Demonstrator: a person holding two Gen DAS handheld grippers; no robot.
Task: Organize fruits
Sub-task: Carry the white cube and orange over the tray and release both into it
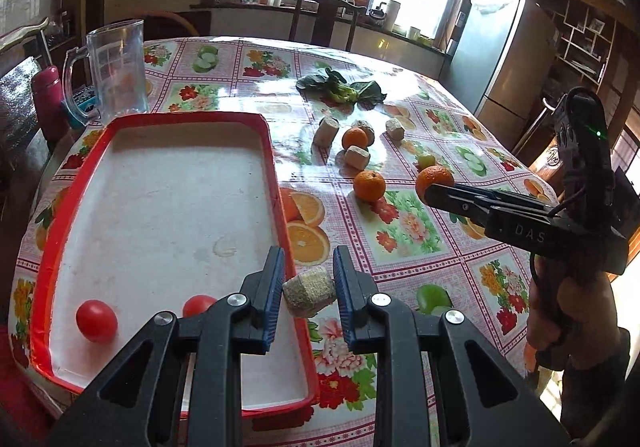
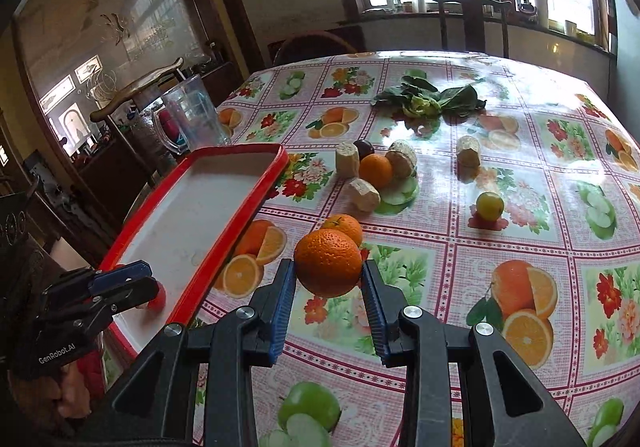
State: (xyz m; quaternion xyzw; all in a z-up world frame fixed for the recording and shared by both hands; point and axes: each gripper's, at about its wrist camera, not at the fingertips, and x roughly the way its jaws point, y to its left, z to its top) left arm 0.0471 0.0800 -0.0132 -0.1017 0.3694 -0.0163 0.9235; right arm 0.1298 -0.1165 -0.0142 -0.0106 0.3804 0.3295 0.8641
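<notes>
Your right gripper (image 2: 329,279) pinches an orange (image 2: 328,262) above the tablecloth, right of the red-rimmed tray (image 1: 280,183), while your left gripper (image 1: 308,283) clamps a beige chunk (image 1: 309,290) over the tray's near right rim; either could slip out.

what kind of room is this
Most likely a home kitchen or dining room: a table with a fruit-print oilcloth, a refrigerator by the wall, and a window sill crowded with bottles and a kettle.
</notes>
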